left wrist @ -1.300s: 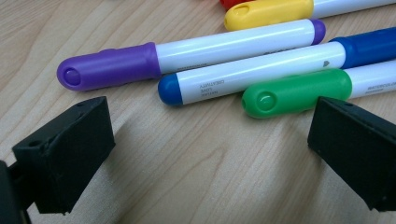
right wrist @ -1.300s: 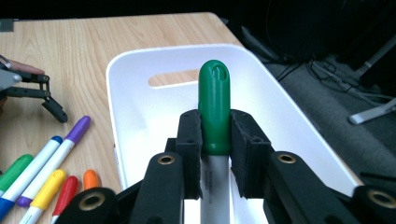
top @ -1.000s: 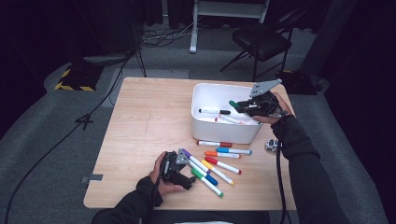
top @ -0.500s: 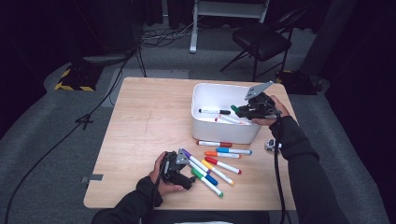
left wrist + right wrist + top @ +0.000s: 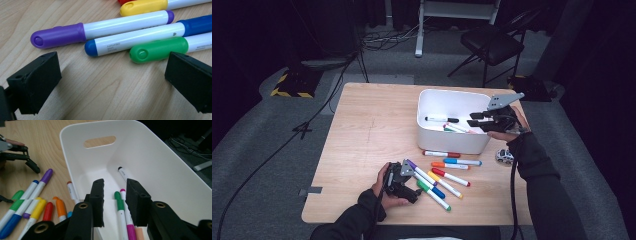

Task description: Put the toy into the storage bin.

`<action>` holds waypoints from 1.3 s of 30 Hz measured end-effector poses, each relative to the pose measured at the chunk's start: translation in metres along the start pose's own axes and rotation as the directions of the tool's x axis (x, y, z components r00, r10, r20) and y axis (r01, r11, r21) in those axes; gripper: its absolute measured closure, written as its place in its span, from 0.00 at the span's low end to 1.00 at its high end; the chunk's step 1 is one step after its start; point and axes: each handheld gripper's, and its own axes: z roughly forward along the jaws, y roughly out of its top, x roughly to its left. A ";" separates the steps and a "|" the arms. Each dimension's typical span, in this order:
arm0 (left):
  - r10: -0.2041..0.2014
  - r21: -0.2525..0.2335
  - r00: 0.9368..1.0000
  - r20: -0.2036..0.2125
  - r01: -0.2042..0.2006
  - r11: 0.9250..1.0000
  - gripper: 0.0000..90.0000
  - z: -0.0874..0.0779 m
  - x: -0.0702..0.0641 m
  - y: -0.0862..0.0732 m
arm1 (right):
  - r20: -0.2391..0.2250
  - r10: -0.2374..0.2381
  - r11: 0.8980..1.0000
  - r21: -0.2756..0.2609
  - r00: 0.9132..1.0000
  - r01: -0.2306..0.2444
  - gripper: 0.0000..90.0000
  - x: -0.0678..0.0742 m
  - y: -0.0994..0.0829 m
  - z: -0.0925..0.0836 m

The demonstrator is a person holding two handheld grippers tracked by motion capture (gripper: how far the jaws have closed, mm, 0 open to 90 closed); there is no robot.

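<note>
Several markers [image 5: 447, 175] are laid near the table's [image 5: 367, 130] front edge, beside the left gripper [image 5: 404, 175], whose jaws are held wide apart. The right gripper [image 5: 473, 120], its jaws just opening and empty, is held over the white bin [image 5: 452, 142] by the right edge. Tiny print on the blue marker [image 5: 135, 40] cannot be read.

— Where's your left gripper [image 5: 414, 172]?
— Low at the near edge, jaws wide apart.
— And the right gripper [image 5: 473, 120]?
— Farther off at right, level, jaws just opening, nothing between them.

Small grey print is seen on the white barrel of the blue-capped marker [image 5: 135, 40] in the left gripper view, upside down and too blurred to be read; similar faint print is carried by the green-capped marker [image 5: 160, 49], equally illegible, and no other lettering can be made out
</note>
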 end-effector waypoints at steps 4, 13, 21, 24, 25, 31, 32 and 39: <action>0.000 0.002 1.000 0.002 0.000 1.000 0.01 0.000 0.000 0.000 | -0.017 -0.011 0.998 -0.065 1.000 0.010 0.76 0.013 -0.007 -0.012; 0.000 0.001 1.000 0.001 0.000 1.000 0.01 0.000 0.000 0.000 | -0.066 -0.074 0.989 -0.136 0.995 0.065 0.77 0.047 -0.033 -0.025; 0.000 0.001 1.000 0.002 0.000 1.000 0.01 0.000 0.000 0.000 | -0.139 -0.118 0.988 -0.116 0.983 0.102 0.79 0.076 -0.051 -0.002; 0.000 0.001 1.000 0.001 0.000 1.000 0.01 0.000 0.000 0.000 | -0.180 -0.115 0.992 -0.076 0.977 0.103 0.79 0.086 -0.059 0.018; 0.000 0.001 1.000 0.001 0.000 1.000 0.01 0.000 0.000 0.000 | -0.188 -0.110 0.993 -0.059 0.976 0.101 0.79 0.090 -0.061 0.026; 0.000 0.001 1.000 0.001 0.000 1.000 0.01 0.000 0.000 0.000 | -0.249 -0.091 0.995 0.012 0.964 0.097 0.80 0.106 -0.071 0.062; 0.000 0.002 1.000 0.001 0.000 1.000 0.01 0.000 0.000 0.000 | -0.245 -0.100 0.994 0.027 0.964 0.110 0.80 0.108 -0.073 0.066; 0.000 0.001 1.000 0.001 0.000 1.000 0.01 0.000 0.000 0.000 | -0.258 -0.080 0.992 0.079 0.963 0.103 0.81 0.115 -0.081 0.090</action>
